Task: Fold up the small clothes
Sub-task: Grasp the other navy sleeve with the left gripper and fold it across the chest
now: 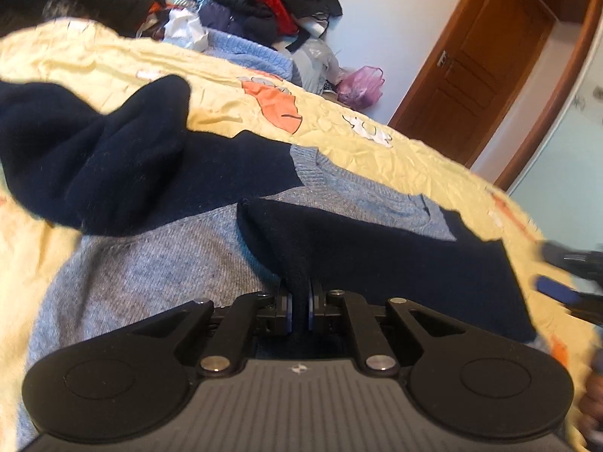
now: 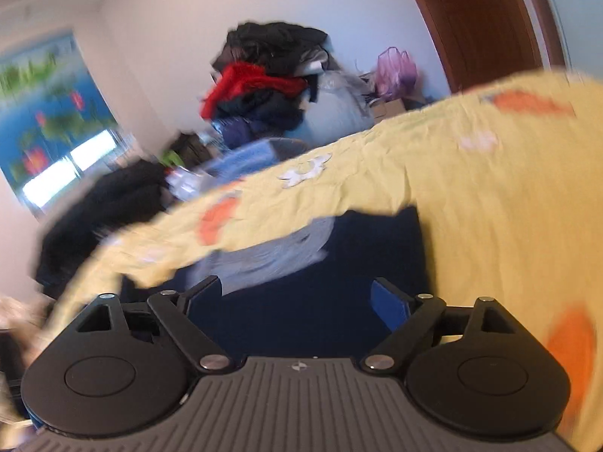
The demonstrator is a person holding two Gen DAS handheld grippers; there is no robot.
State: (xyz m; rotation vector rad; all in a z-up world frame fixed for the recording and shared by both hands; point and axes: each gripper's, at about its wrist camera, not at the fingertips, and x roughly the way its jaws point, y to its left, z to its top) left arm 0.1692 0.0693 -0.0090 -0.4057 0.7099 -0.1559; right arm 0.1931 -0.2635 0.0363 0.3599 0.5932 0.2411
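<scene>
Presently, in the left wrist view, the left gripper [image 1: 299,310] stands nearly closed, its pads pinching a ridge of navy fabric that rises from the sweater [image 1: 158,263] directly ahead. The sweater, grey-blue knit with navy sleeves and navy panels, lies spread on a yellow bedsheet [image 1: 395,154] printed with orange and white figures. One navy sleeve [image 1: 94,150] is bunched up at the left, lifted off the sheet. The gripped sleeve lies folded across the grey chest panel. At the right edge the right gripper [image 1: 569,278] shows partly, blurred, beside the sweater's navy edge. Behind the bed a clothes pile [image 1: 245,3] with a red garment stands against the wall, near a pink plastic bag [image 1: 361,84] and a brown wooden door [image 1: 475,60]. In the right wrist view, the right gripper [image 2: 297,297] has its jaws spread wide, with nothing between the pads; navy cloth of the sweater [image 2: 339,263] lies below and ahead of them, apart from both fingers. The yellow bedsheet [image 2: 471,188] surrounds the garment. This frame is heavily blurred; fine detail cannot be judged.
</scene>
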